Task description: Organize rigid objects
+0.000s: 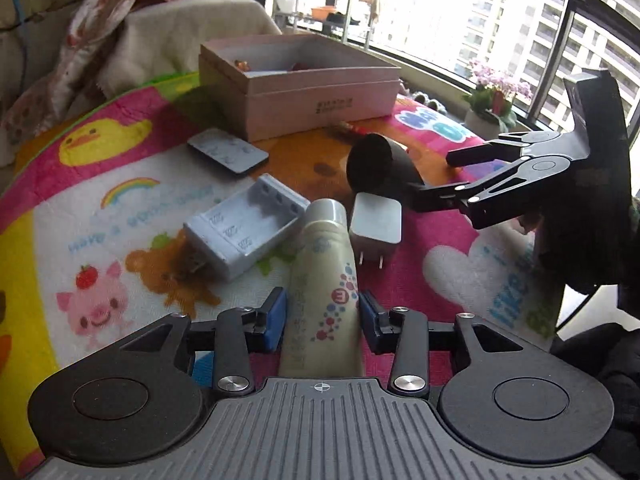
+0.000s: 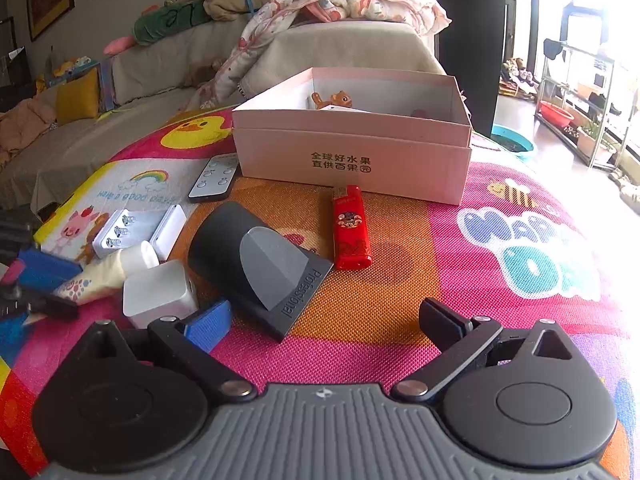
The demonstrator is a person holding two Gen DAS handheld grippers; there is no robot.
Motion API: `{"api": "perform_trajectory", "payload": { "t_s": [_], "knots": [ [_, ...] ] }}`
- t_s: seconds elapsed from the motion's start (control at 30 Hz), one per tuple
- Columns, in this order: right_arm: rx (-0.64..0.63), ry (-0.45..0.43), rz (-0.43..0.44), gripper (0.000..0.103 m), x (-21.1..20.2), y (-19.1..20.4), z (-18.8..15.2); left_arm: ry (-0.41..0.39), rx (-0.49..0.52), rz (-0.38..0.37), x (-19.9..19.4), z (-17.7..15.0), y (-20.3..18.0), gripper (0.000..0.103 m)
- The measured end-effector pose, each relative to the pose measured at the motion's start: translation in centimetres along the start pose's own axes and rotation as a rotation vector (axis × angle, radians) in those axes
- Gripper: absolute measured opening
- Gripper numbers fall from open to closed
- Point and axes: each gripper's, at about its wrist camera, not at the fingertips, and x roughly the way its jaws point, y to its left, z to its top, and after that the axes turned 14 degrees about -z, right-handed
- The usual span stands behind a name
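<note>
My left gripper (image 1: 323,314) is shut on a cream tube (image 1: 322,276) with a white cap, lying on the cartoon mat; the tube also shows in the right wrist view (image 2: 108,272). My right gripper (image 2: 324,326) is open and empty, above the mat in front of a black hair-dryer nozzle (image 2: 260,264). It shows in the left wrist view (image 1: 452,178) beside the nozzle (image 1: 376,168). A white plug adapter (image 1: 376,226), a grey battery charger (image 1: 244,228), a dark remote (image 1: 227,152) and a red lighter (image 2: 350,226) lie around. A pink box (image 2: 352,160) stands behind.
The box holds a small brown toy (image 2: 334,100). A sofa with blankets (image 2: 320,12) is behind the table. A window with potted flowers (image 1: 496,96) is at the far right in the left wrist view. A shelf rack (image 2: 580,100) stands on the floor.
</note>
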Motion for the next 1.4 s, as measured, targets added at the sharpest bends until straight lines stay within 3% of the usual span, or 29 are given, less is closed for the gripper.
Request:
{"api": "perform_trajectory", "payload": {
  "t_s": [0.07, 0.27, 0.43, 0.5, 0.67, 0.83, 0.9, 0.97, 1.13, 1.3, 1.4],
  "knots": [
    [0.002, -0.018, -0.006, 0.1, -0.3, 0.0, -0.2, -0.021, 0.026, 0.023, 0.7, 0.2, -0.7, 0.044],
    [-0.024, -0.092, 0.025, 0.1, -2.0, 0.3, -1.1, -0.092, -0.033, 0.02, 1.8, 0.9, 0.0, 0.042],
    [-0.12, -0.044, 0.131, 0.1, -2.7, 2.4, -2.5, -0.101, -0.064, 0.031, 0.5, -0.1, 0.0, 0.042],
    [-0.175, -0.059, 0.099, 0.099, -3.0, 3.7, -2.6, -0.108, -0.096, 0.023, -0.2, -0.8, 0.1, 0.042],
    [-0.145, 0.006, 0.164, 0.095, -2.0, 5.2, -0.4, -0.142, -0.2, -0.017, -2.0, -2.1, 1.1, 0.041],
    [-0.222, -0.032, 0.149, 0.078, -1.3, 7.7, 0.5, -0.163, -0.201, -0.002, -1.9, -2.3, 0.7, 0.041],
    [-0.25, -0.041, 0.169, 0.051, -1.9, 7.9, 0.6, -0.17, -0.193, 0.003, -1.7, -2.3, 0.3, 0.043],
    [-0.269, -0.048, 0.155, 0.046, -2.5, 7.8, 0.4, -0.181, -0.182, 0.003, -1.4, -2.2, 0.2, 0.044],
    [-0.268, -0.055, 0.134, 0.047, -2.9, 6.7, -0.1, -0.137, -0.09, 0.075, -0.1, -1.2, -1.1, 0.04],
    [-0.214, -0.032, 0.17, 0.069, -2.2, 6.9, 0.0, -0.087, -0.028, 0.121, -0.2, -1.5, -2.3, 0.04],
    [-0.2, -0.034, 0.163, 0.072, -1.8, 7.6, 0.3, -0.098, -0.028, 0.132, -0.2, -1.8, -2.5, 0.04]
  ]
}}
